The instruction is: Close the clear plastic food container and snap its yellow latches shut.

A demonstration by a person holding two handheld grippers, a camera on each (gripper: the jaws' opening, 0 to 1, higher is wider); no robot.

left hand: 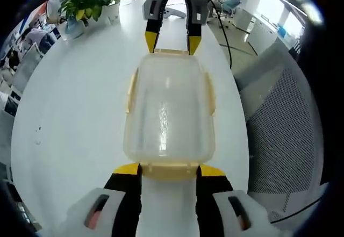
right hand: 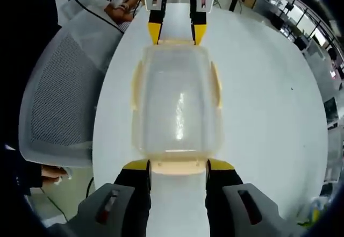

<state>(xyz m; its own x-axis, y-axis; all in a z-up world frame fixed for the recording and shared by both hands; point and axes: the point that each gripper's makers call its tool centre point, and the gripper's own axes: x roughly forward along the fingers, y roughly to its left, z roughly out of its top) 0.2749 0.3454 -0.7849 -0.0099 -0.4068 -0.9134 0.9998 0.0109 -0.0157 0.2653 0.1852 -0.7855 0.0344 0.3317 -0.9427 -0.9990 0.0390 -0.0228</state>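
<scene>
A clear plastic container with its lid on lies lengthwise on the white table. Pale yellow latches run along its long sides. My left gripper is open, its yellow-tipped jaws straddling the end latch nearest it. At the opposite end my right gripper is open too, and its jaws flank the other end latch. The two grippers face each other across the container.
A potted plant stands at the far table edge. A grey mesh chair is pulled up to one side of the table. A seated person and a black cable lie beyond the table.
</scene>
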